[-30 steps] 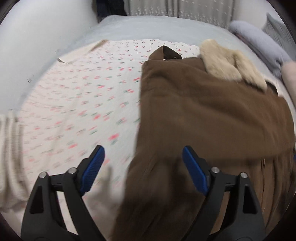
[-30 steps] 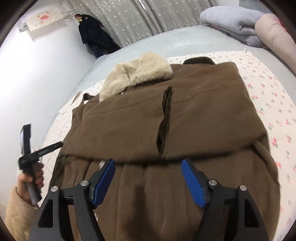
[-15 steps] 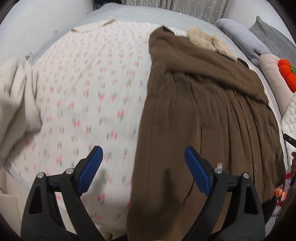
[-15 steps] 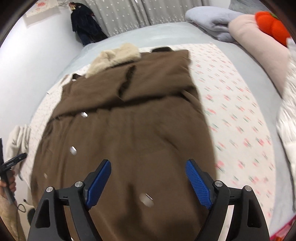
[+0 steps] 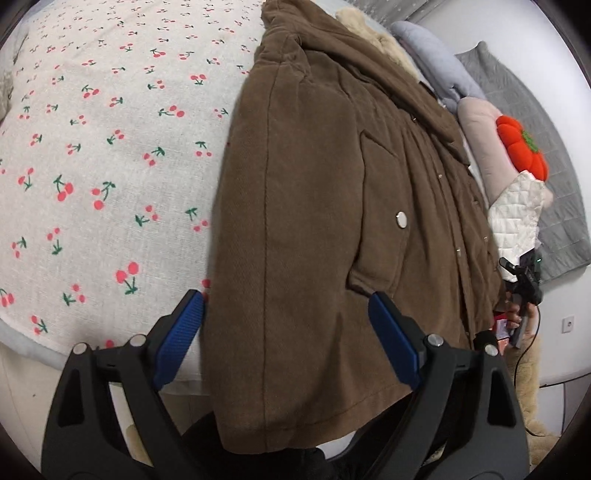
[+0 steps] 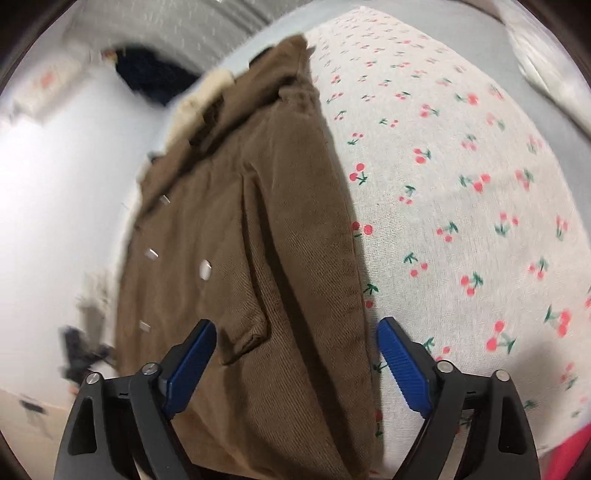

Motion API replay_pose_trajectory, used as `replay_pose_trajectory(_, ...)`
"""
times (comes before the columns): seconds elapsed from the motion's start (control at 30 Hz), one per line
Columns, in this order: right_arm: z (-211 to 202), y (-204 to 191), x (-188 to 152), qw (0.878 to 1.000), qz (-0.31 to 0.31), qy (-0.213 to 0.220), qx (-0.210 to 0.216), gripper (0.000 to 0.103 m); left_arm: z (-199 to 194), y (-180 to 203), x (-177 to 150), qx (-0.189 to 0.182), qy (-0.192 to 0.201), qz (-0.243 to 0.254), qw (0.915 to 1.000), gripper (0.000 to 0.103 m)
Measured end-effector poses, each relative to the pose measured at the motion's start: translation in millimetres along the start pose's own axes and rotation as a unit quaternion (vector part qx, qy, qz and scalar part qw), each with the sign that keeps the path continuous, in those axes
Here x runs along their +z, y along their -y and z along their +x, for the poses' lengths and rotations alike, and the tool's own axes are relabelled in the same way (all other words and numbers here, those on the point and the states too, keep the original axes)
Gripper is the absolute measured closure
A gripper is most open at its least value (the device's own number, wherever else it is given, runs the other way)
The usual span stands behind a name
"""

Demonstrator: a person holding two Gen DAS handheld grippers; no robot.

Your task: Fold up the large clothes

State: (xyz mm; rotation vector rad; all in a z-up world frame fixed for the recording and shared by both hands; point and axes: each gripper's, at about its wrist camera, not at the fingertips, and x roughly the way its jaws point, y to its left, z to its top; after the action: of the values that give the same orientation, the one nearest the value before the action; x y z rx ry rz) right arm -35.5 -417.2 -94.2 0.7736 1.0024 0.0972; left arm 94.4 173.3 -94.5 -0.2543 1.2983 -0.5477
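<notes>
A large brown coat with a cream fur collar lies lengthwise on a cherry-print bed sheet, its hem hanging over the near bed edge. My left gripper is open, its blue pads either side of the coat's left hem corner. In the right wrist view the coat shows again, blurred. My right gripper is open over the coat's right hem edge, beside the sheet. Neither holds anything.
At the right of the bed lie a grey pillow, a pink cushion, a red pumpkin plush, a white quilted garment and a grey quilt. A dark garment hangs by the far wall.
Both grippers pulled back from the coat's upper body down to its hem at the near bed edge. Both stayed open. The coat has not been lifted.
</notes>
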Motion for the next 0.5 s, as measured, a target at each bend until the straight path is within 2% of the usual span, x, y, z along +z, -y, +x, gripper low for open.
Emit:
replay_pose_trajectory(0.1,-9,27,-4,0.994,0.068,0.017,0.080,0.012,-1,-3,-6,-0.032,-0.006,-0.003,0.9995,0.013)
replay_pose_trajectory(0.23,-15,39,-11,0.988,0.106,0.003,0.117,0.015,-4,-2,-20,-0.054,-0.009,0.009,0.9984,0.015)
replay_pose_trajectory(0.33,-13,42,-19,0.984,0.127,-0.019,0.124,0.038,-5,-2,-25,-0.059,-0.007,0.010,0.9982,0.024)
replay_pose_trajectory(0.4,-8,44,-27,0.981,0.141,-0.036,0.128,0.059,-4,-1,-29,-0.063,-0.012,0.009,0.9979,0.035)
replay_pose_trajectory(0.43,-10,48,-30,0.981,0.141,-0.038,0.129,0.063,-5,0,-29,-0.059,-0.014,0.010,0.9981,0.039)
replay_pose_trajectory(0.5,-10,47,-40,0.982,0.137,-0.040,0.122,0.078,-6,1,-31,-0.041,-0.017,0.013,0.9989,0.066)
